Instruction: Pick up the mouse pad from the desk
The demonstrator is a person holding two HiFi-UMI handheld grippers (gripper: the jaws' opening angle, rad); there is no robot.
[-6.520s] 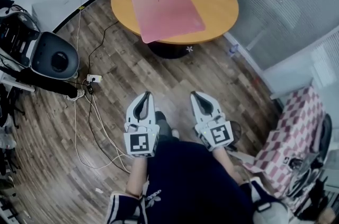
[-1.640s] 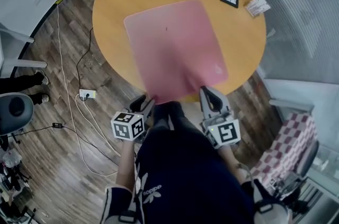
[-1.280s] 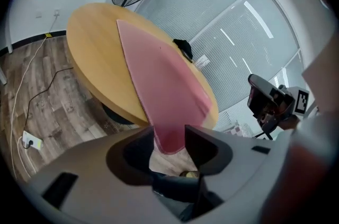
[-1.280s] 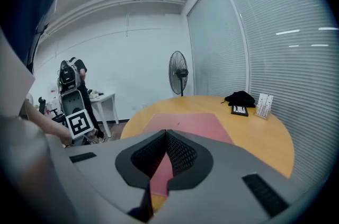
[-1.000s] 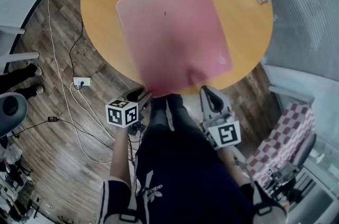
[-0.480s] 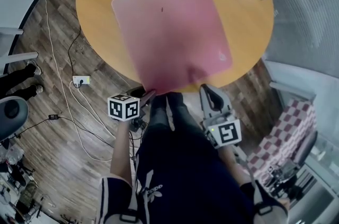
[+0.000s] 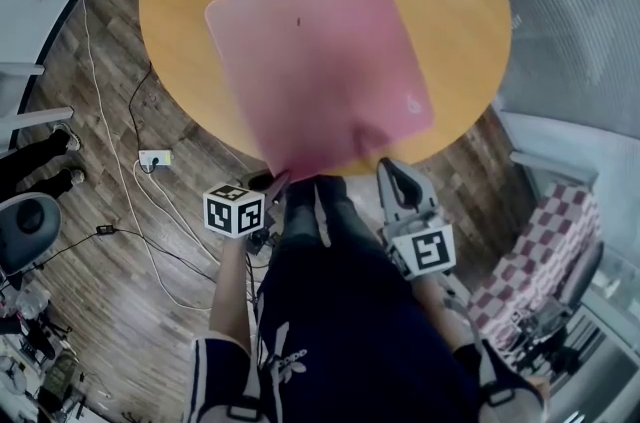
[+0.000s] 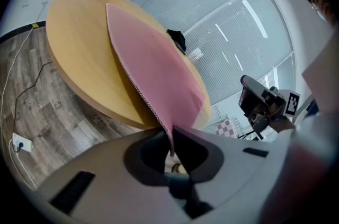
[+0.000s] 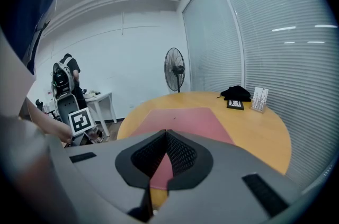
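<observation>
Closing since a moment ago, the left gripper (image 7: 277, 181) now pinches the flat pink rectangular mouse pad (image 7: 315, 51) at its 7 o'clock corner, the rest lying on the round wooden worktop (image 7: 175, 1). The right gripper (image 7: 392, 173) is pressed together, empty. Lifting remains.

office: round wooden table (image 7: 172, 16), window blinds (image 9: 254, 32), standing fan (image 9: 175, 70)

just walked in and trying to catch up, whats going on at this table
A person with a gripper in each hand is going for the pink mouse pad on the round table. The left gripper has just been closing its jaws and now pinches the pad's overhanging near edge; the pad lies flat, not yet lifted. The right gripper is shut and empty.
</observation>
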